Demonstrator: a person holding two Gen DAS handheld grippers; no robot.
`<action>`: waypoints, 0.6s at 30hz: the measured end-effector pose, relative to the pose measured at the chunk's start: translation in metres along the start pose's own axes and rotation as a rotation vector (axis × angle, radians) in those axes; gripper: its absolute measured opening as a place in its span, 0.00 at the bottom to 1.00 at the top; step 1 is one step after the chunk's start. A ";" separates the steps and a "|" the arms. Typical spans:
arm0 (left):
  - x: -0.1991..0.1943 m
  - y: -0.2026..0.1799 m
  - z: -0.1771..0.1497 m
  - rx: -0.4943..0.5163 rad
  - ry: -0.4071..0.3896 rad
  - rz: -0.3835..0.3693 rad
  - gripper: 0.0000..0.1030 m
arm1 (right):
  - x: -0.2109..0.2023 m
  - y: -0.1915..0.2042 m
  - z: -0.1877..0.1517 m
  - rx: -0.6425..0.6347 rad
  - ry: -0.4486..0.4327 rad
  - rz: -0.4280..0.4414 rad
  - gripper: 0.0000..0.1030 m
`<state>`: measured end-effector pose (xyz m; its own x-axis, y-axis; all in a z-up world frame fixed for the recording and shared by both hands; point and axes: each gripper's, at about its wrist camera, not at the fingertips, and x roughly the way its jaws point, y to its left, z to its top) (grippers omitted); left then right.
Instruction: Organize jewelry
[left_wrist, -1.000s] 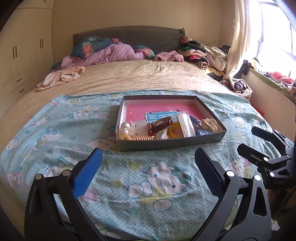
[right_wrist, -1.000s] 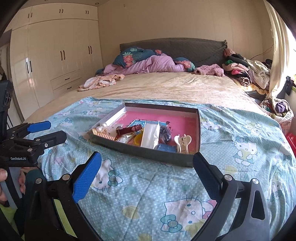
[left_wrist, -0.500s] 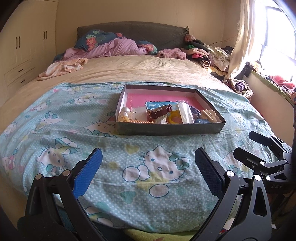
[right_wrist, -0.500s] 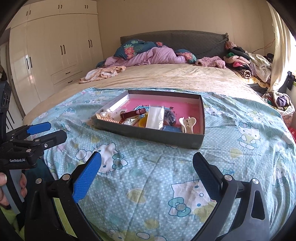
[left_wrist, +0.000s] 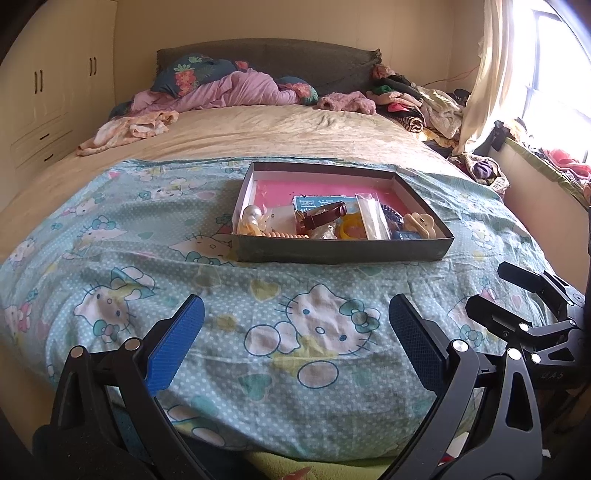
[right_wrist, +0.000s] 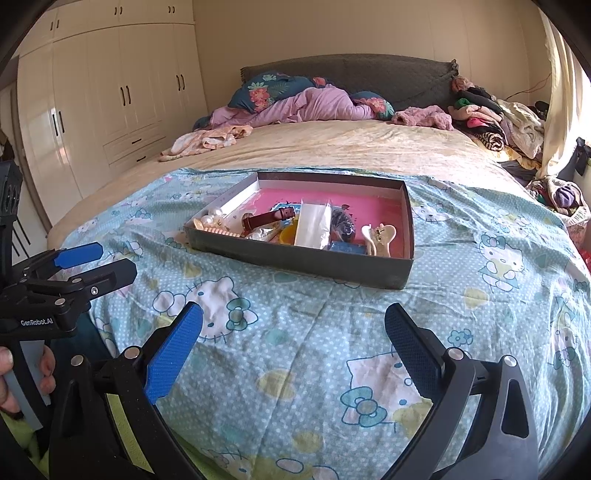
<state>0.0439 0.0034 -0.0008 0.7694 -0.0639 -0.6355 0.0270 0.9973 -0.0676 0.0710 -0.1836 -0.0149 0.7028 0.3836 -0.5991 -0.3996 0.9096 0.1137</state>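
- We hold the left gripper (left_wrist: 295, 317) with its jaws spread wide and empty, over the cartoon-cat sheet (left_wrist: 155, 280) just short of the grey tray (left_wrist: 343, 254).
- Our right gripper (right_wrist: 293, 325) is likewise released, gripping nothing, near the tray's front wall.
- The tray sits on the sheet, pink-floored, with the jewelry heaped along its near side: pearls (left_wrist: 253, 216), a brown watch strap (left_wrist: 321, 218), a yellow bangle (left_wrist: 351, 229), a cream hair claw (left_wrist: 419, 223).

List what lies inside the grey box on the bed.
Grey box: pearls, brown strap, yellow ring, clear packet, cream hair clip. Items underneath are covered.
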 end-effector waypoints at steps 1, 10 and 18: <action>0.000 0.000 0.000 -0.001 0.000 0.001 0.91 | 0.000 0.000 0.000 -0.001 -0.001 -0.001 0.96; -0.001 0.001 0.000 -0.002 -0.001 0.001 0.91 | -0.002 0.000 0.000 -0.002 -0.004 -0.003 0.96; -0.001 0.001 0.000 0.001 0.001 0.000 0.91 | -0.002 0.000 0.001 -0.003 -0.005 -0.004 0.95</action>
<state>0.0434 0.0044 -0.0002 0.7691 -0.0636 -0.6359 0.0277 0.9974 -0.0663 0.0701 -0.1844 -0.0132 0.7069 0.3812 -0.5958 -0.3987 0.9105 0.1094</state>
